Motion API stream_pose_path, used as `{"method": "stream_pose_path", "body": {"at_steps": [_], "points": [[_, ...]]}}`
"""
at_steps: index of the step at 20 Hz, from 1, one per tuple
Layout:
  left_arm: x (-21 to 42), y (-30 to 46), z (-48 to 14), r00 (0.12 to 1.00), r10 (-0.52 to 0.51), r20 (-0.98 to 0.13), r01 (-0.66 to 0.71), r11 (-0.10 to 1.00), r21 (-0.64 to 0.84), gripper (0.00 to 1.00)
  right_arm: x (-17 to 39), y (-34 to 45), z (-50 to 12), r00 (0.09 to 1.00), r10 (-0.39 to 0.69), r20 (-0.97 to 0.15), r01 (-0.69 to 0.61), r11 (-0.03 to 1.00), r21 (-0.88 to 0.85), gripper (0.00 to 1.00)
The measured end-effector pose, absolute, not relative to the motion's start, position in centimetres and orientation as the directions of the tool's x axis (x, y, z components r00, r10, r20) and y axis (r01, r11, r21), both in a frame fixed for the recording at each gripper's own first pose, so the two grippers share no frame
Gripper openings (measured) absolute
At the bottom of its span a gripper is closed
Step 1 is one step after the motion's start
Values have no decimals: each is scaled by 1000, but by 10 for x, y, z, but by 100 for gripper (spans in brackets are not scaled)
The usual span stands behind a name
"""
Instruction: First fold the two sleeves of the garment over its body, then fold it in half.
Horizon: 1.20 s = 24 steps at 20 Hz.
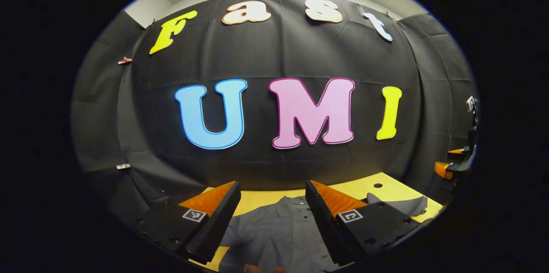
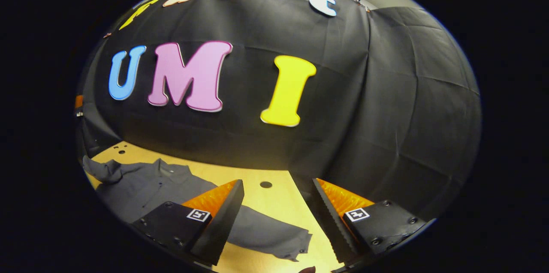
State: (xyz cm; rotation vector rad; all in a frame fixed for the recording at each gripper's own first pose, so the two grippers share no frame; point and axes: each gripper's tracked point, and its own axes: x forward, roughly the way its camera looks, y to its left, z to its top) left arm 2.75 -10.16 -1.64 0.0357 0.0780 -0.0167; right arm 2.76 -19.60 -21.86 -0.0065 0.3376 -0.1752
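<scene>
Nearest in each view we see that gripper's own two jaws, spread wide and holding nothing: the left gripper (image 1: 270, 221) hangs above the body of the garment (image 1: 274, 234), and the right gripper (image 2: 279, 221) hangs above the bench (image 2: 279, 200) beside the garment's right-hand sleeve (image 2: 270, 232). Beyond the jaws, we find the grey collared garment lying face up and flat on the yellow bench, collar (image 2: 165, 166) toward the back wall. In the right gripper view, one sleeve stretches out sideways across bare bench, its cuff lying between the jaws; the other sleeve (image 2: 101, 170) is bunched at the far edge. We judge that neither sleeve has yet been laid over the body, so the task stands at its start: both sleeve folds and the final fold in half remain. Farther off, at the right edge of the left gripper view, we make out the right gripper raised well above the bench. Behind everything hangs the black cloth wall (image 1: 274, 50).
</scene>
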Motion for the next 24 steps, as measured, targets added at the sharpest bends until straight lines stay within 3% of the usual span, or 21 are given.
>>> {"method": "stream_pose_path", "body": {"at_steps": [8, 13, 24], "points": [[28, -129, -16, 994, 27, -104, -18, 997, 80, 98, 22, -234, -338, 844, -166, -510, 193, 981, 0, 98], [27, -135, -29, 985, 66, -161, -63, 998, 20, 98, 6, -246, -409, 766, -153, -624, 204, 979, 11, 98], [4, -115, -37, 960, 194, -200, -177, 979, 101, 98, -9, -251, -499, 634, -97, -767, 259, 962, 92, 98]]}}
